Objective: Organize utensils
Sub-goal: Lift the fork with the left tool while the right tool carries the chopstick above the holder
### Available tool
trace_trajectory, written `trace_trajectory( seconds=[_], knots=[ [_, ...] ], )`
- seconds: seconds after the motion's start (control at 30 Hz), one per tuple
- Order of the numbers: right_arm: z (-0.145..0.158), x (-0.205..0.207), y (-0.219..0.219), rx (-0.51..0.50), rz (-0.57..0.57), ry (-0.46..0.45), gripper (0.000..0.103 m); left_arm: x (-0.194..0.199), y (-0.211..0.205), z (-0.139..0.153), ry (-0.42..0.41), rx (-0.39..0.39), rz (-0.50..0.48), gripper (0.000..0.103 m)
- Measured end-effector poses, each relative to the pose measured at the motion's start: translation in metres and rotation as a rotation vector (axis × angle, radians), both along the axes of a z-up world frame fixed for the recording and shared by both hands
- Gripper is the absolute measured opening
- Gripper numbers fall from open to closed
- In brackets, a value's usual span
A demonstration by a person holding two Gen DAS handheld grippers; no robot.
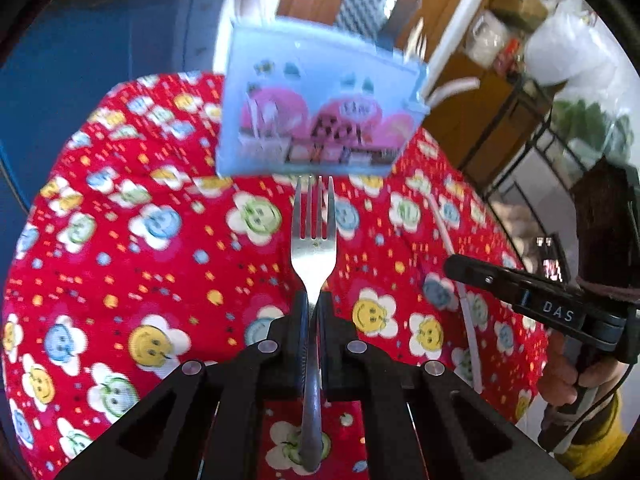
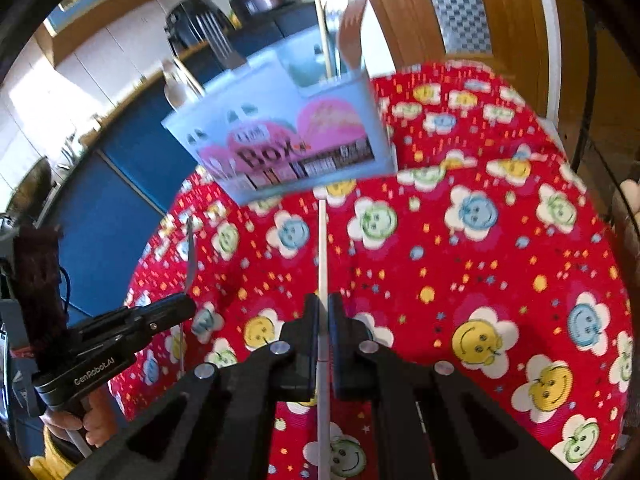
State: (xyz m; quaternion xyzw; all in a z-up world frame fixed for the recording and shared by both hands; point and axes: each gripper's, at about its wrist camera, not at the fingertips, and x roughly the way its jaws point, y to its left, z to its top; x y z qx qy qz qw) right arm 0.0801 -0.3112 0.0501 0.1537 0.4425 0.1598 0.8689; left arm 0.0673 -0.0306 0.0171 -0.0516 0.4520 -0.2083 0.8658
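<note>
My left gripper (image 1: 314,300) is shut on the neck of a metal fork (image 1: 314,236), whose tines point ahead at a pale blue utensil box (image 1: 316,108). The box stands at the far side of the red flowered tablecloth (image 1: 120,240). My right gripper (image 2: 323,304) is shut on a thin white chopstick (image 2: 323,248) that reaches toward the same utensil box (image 2: 280,136). A fork (image 2: 216,36), a wooden stick (image 2: 322,28) and other utensils stand up out of the box. In each wrist view the other gripper shows at the side, the right gripper (image 1: 452,266) and the left gripper (image 2: 188,304), each above the cloth.
A blue cabinet (image 1: 100,52) stands behind the table on the left. A wooden door (image 2: 500,20) and a black metal rack (image 1: 532,120) with bags are on the right. The person's hand (image 1: 568,380) grips the right tool's handle.
</note>
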Motion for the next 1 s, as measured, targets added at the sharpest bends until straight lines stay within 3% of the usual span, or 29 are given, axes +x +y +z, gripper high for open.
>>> trace_trajectory(
  seconds=[0.2, 0.47, 1.0],
  knots=[
    [0.022, -0.011, 0.000, -0.012, -0.027, -0.132, 0.006, -0.008, 0.011, 0.021, -0.112, -0.073, 0.042, 0.005],
    [0.052, -0.013, 0.007, -0.069, -0.057, -0.262, 0.006, -0.010, 0.021, 0.049, -0.236, -0.112, 0.066, 0.005],
    [0.083, 0.003, -0.001, -0.090, -0.089, -0.315, 0.006, 0.015, 0.021, 0.096, -0.354, -0.101, 0.079, 0.005]
  ],
)
